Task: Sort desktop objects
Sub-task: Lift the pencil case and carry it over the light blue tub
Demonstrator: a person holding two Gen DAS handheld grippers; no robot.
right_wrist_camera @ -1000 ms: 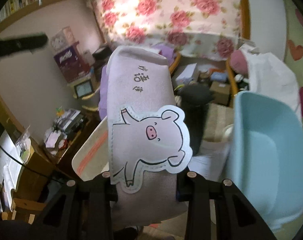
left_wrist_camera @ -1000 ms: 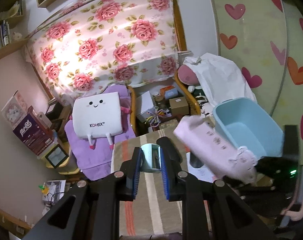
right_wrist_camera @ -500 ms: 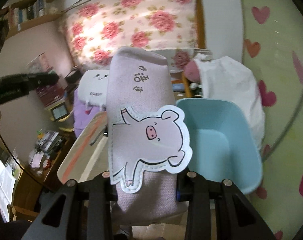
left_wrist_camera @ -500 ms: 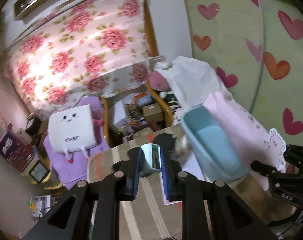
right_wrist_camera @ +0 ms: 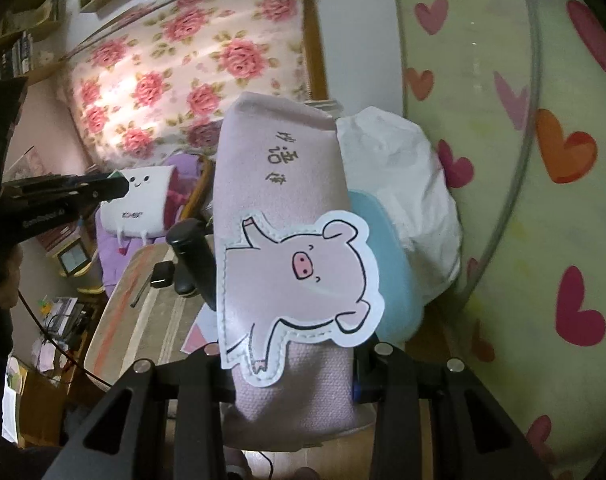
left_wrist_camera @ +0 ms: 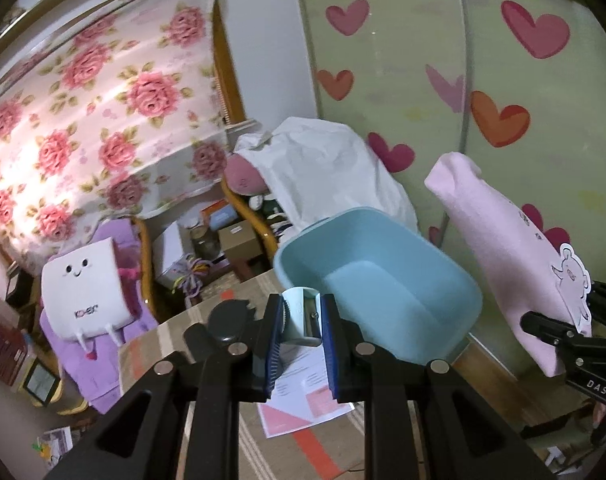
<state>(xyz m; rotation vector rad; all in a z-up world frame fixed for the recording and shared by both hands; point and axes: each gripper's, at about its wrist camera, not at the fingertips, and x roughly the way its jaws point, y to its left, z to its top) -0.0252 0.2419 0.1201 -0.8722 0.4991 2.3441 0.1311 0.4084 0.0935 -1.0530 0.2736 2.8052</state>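
A soft pink fabric pencil case [right_wrist_camera: 283,208] with a stitched pig patch is clamped upright in the right hand-held gripper [right_wrist_camera: 291,380], raised beside the smooth, empty light-blue plastic basin [left_wrist_camera: 383,276] at the desk [left_wrist_camera: 207,432] far corner. The left hand-held gripper [left_wrist_camera: 301,322] pinches a small mint pencil sharpener [left_wrist_camera: 301,314] above printed paper [left_wrist_camera: 303,396].

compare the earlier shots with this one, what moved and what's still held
Both hands swung toward the blue tub. In the left wrist view the pink pencil case went from low over the table beside the tub to up by the heart-patterned door. Nothing was picked up or released. The left gripper still pinches the small pale sharpener; the right gripper still clamps the pencil case. The tub is still empty.
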